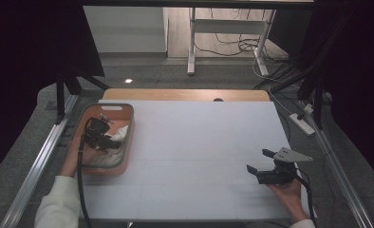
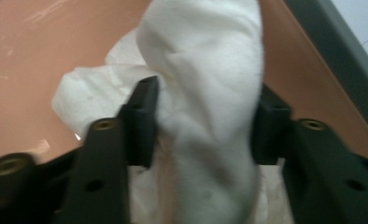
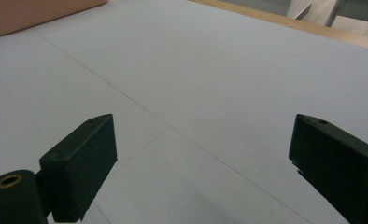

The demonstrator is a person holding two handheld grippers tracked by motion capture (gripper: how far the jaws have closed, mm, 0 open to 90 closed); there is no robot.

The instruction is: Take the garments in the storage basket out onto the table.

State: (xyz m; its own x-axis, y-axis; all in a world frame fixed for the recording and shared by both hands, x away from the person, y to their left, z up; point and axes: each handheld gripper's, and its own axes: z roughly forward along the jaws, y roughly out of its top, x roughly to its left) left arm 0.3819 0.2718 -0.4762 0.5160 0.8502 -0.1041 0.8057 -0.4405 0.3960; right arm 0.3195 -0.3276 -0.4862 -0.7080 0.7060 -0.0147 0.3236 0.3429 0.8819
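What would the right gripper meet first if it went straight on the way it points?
Probably the bare white table top: the right gripper, jaws open and empty, points low across it. The orange basket lies off to one side.

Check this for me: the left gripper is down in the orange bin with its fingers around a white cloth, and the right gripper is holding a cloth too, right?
Not quite. The left gripper is in the orange bin with its fingers around the white cloth, but the right gripper holds nothing: the right gripper view shows its fingers wide apart over the bare white table.

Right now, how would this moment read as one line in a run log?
left gripper: shut on white cloth inside orange plastic bin | right gripper: open, nothing held, above white table
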